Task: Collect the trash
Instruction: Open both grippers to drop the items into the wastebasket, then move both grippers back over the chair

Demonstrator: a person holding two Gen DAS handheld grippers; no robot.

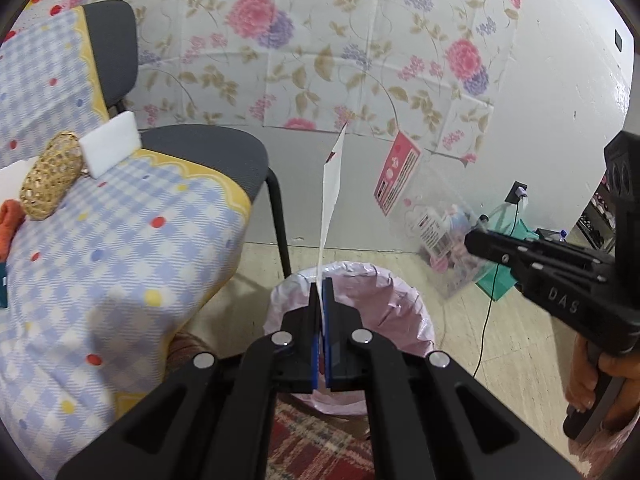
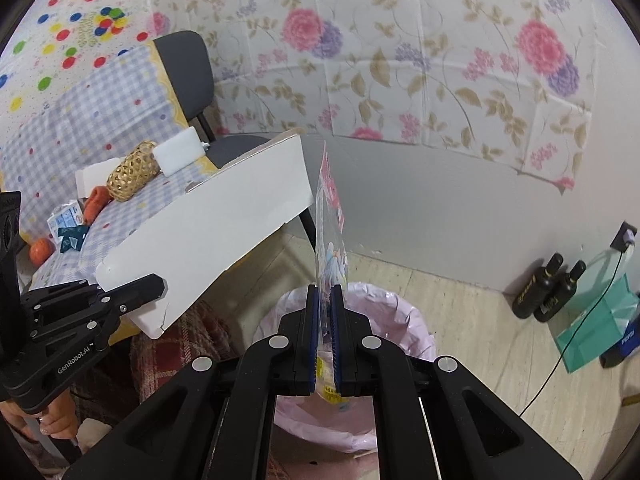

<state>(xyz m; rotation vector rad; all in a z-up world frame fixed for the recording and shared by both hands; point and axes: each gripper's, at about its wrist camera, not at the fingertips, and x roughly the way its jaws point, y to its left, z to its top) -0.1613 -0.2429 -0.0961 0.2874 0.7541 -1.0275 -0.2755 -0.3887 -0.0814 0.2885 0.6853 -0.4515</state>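
Above pink-lined bin, left gripper pinching white card, right gripper apparently clamping clear packet

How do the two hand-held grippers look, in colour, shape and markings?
Both the left gripper and the right gripper are matte black plastic with angular linkage arms, round silver pivot pins and blue pads on the inner faces of flat fingers. The left body reads "GenRobot.AI", the right "DAS". No cables or sleeves show; bare hands grip the handles.

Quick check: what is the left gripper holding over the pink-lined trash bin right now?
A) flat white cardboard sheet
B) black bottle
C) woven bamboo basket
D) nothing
A: the left gripper is clamped on the flat white cardboard sheet, above the pink-lined trash bin.
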